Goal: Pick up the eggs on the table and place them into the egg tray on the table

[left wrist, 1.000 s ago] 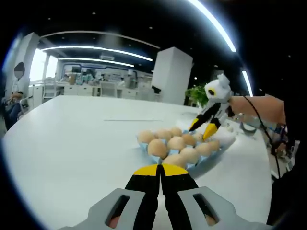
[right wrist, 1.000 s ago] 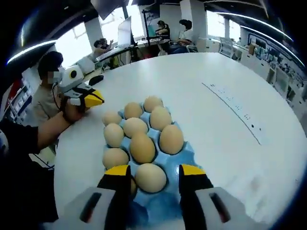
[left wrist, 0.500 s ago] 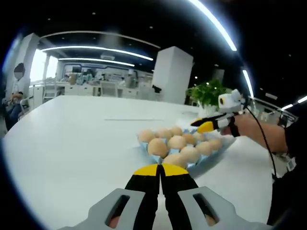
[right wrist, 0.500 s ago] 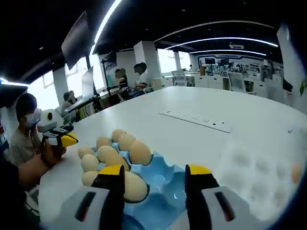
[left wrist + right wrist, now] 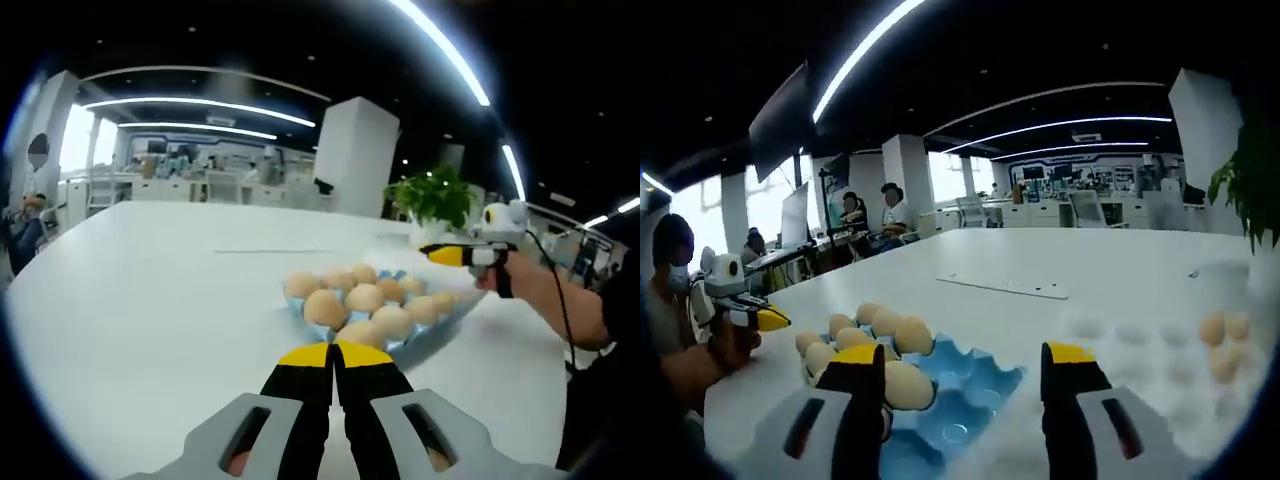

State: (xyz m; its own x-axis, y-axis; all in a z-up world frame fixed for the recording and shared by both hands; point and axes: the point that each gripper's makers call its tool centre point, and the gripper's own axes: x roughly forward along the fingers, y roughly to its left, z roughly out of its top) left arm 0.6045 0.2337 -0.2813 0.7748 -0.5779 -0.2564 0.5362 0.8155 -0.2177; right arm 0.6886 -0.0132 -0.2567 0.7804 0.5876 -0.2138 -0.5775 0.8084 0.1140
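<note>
Left tool (image 5: 334,352) sat at the bottom centre of the left gripper view with its yellow-tipped jaws pressed together and nothing between them, low over the white table (image 5: 150,310). Just above it in the frame lay the blue egg tray (image 5: 375,318), its cups filled with brown eggs (image 5: 366,297). At the right of that view the right tool (image 5: 447,255) was raised above the table beyond the tray, carried by a person's hand (image 5: 500,280); a green plant (image 5: 432,196) stood behind it.

In the right gripper view the right tool (image 5: 962,362) rose from the bottom edge with its jaws spread wide and holding nothing. The blue egg tray (image 5: 975,385) lay at lower left, with eggs (image 5: 902,384) in its cups on the left part and bare blue cups toward the centre. At the right of the frame a white egg tray (image 5: 1140,350) rested on the table (image 5: 1040,270), with a few eggs (image 5: 1218,340) at its right end. The left tool (image 5: 765,320) appeared at the far left, jaws closed.
</note>
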